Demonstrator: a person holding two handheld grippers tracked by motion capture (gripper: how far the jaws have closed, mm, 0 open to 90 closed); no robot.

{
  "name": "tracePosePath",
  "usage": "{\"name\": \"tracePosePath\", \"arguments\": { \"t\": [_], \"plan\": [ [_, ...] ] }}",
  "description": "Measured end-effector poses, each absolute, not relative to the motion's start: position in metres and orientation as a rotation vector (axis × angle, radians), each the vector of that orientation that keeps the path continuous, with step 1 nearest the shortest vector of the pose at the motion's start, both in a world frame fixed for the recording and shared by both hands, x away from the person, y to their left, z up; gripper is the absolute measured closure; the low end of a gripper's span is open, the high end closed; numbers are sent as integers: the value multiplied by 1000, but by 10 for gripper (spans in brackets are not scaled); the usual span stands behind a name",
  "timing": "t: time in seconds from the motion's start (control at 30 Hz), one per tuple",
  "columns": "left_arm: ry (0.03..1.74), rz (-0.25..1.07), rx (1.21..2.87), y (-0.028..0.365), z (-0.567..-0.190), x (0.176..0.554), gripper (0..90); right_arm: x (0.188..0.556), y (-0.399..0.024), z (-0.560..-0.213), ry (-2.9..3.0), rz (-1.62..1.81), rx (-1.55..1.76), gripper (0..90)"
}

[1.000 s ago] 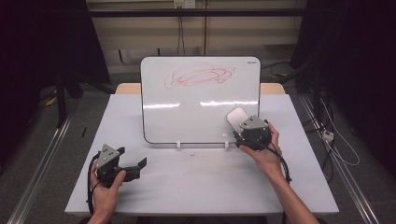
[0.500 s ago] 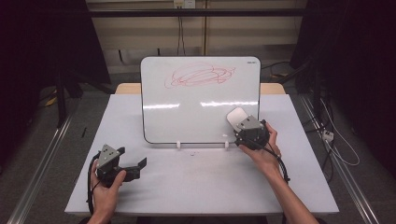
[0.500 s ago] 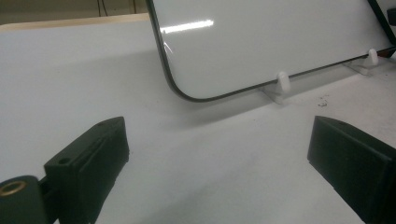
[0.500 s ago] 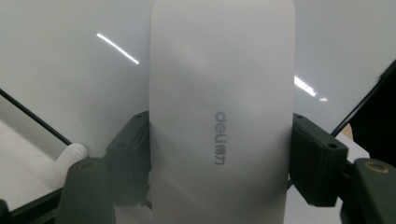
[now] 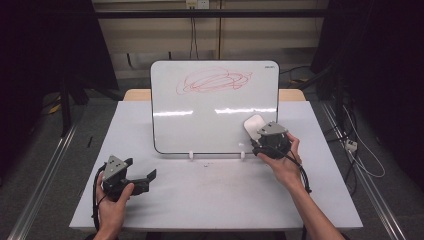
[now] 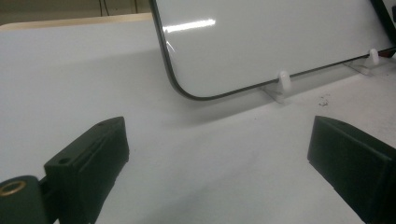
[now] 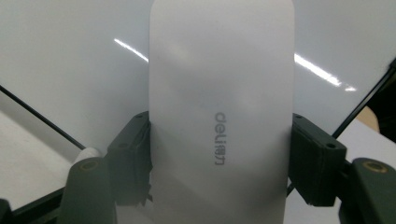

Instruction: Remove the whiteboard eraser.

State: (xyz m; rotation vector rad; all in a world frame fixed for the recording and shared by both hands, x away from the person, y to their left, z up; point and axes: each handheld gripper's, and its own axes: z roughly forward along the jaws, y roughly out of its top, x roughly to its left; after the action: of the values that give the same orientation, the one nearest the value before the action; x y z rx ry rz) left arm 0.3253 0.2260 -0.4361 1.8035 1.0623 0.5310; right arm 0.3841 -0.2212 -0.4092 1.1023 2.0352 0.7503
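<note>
Forearms enter from the bottom of the high view, one at each side of the white table; we see the right arm stretched forward and angled inward, its hand wrapped around the right gripper just in front of the lower right corner of the whiteboard; the left hand sits near the table's front left edge, holding the left gripper low over the surface, pointed toward the middle of the table.

In the right gripper view we see a white eraser standing lengthwise between the two black jaws, which have just been closing and now press on its two long sides; its grey printed brand mark faces the camera; the whiteboard's shiny face lies right behind it; from above, the eraser sticks out beyond the gripper and overlaps the board's lower right part, well below the red scribble near the top.

In the left gripper view we see the jaws spread wide apart over bare table, nothing between them; the board's rounded lower corner and its white feet lie ahead.
</note>
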Motion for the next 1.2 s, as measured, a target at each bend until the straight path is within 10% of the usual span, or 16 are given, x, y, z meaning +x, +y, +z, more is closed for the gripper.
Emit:
{"name": "tracePosePath", "arguments": {
  "t": [1.2],
  "plan": [
    [1080,536,1792,231,-436,323,52,372,-227,-383,1933,979,1081,312]
  ]
}}
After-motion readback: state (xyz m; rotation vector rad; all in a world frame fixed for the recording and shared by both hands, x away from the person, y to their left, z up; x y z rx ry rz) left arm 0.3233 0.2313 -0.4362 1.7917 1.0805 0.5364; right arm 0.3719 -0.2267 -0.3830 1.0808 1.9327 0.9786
